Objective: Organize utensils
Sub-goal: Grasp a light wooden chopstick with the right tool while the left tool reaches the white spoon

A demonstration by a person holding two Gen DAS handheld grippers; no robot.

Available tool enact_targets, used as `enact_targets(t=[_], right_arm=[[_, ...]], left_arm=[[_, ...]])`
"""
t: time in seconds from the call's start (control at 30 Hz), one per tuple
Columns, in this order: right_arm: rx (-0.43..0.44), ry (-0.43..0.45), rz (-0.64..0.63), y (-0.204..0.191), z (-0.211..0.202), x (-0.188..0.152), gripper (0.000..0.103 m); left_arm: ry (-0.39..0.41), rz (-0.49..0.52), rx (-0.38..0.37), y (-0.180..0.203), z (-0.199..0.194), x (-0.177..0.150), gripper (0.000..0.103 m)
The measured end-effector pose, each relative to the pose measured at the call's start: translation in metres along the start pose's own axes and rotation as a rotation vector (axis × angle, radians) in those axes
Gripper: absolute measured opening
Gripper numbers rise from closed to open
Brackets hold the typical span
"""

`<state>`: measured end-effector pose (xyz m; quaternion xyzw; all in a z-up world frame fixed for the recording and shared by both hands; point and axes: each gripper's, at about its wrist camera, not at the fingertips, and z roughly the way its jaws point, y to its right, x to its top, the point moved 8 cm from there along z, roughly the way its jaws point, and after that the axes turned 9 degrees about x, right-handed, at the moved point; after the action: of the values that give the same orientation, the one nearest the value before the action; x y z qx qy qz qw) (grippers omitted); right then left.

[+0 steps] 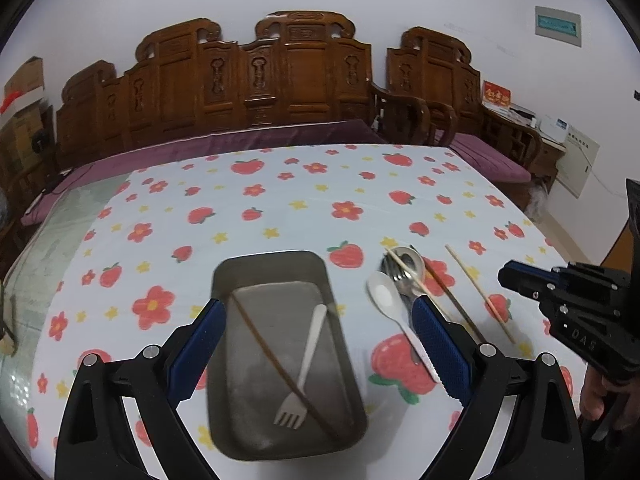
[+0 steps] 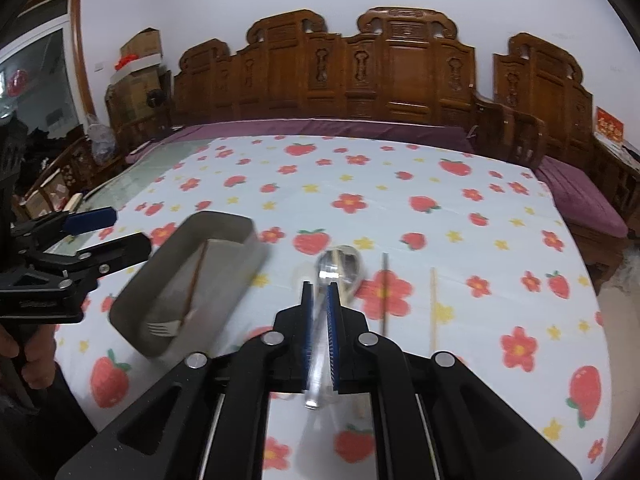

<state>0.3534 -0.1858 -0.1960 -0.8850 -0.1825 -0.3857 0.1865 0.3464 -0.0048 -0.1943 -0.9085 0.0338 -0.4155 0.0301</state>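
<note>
- Our left fingers (image 1: 200,344) stand wide apart and hold nothing. The metal tray (image 1: 264,264) lies on the tabletop (image 1: 280,200) below the gap between them, its long side running toward 12 o'clock.
- Inside the tray lie a white fork (image 1: 310,344), tines toward 6 o'clock, and a dark chopstick (image 1: 264,344) that crosses it on a slant.
- Our right fingers (image 2: 333,320) are only a narrow slit apart and grip nothing. Through that slit we see the metal spoon (image 2: 340,266), blurred like the cloth, lying on the tabletop with its bowl toward 12 o'clock.
- In the left wrist view the loose heap sits at 1 o'clock from the tray, just beside its right wall. It holds the white spoon (image 1: 384,296), the metal spoon and what looks like a metal fork under a thin pale stick (image 1: 404,266). One left finger hides their handles.
- At 2 o'clock of the heap lie a second dark chopstick (image 1: 452,300) and a pale chopstick (image 1: 480,292), apart from each other.
- The right fingers show at 3 o'clock in that view, beyond the chopsticks, with a person's hand (image 1: 600,392) on the grip.
- Toward 12 o'clock the flowered cloth is open as far as the table's edge, where a purple cushion (image 1: 280,136) and a carved wooden bench (image 1: 280,80) begin. At 9 o'clock we see bare glass beside the cloth.
</note>
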Motion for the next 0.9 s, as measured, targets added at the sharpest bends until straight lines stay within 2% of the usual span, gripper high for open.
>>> enact_targets(t=[0.03,0.2,0.3,0.43,0.53,0.87,0.9], right_arm=[[-0.007,0.001,0.003,0.004,-0.001,-0.001,0.020],[-0.058,-0.002,0.004,0.034,-0.005,-0.007,0.022],[-0.087,-0.015,0.022,0.054,-0.003,-0.015,0.031],[-0.127,-0.056,0.066,0.089,0.009,-0.034,0.032],[-0.126,-0.103,0.096,0.106,0.021,-0.048,0.032],[-0.132,-0.206,0.041,0.109,0.062,-0.065,0.031],[-0.139,-0.212,0.038,0.110,0.063,-0.065,0.028]], left_arm=[[0.000,0.002,-0.001,0.002,0.000,-0.001,0.090],[-0.015,0.018,-0.012,0.013,0.004,-0.007,0.090],[-0.026,0.019,-0.029,0.021,0.006,-0.010,0.090],[-0.036,0.036,-0.050,0.034,0.008,-0.016,0.090],[-0.043,0.053,-0.062,0.045,0.010,-0.021,0.090],[-0.086,0.087,-0.105,0.079,0.021,-0.037,0.090],[-0.089,0.091,-0.103,0.082,0.022,-0.038,0.089]])
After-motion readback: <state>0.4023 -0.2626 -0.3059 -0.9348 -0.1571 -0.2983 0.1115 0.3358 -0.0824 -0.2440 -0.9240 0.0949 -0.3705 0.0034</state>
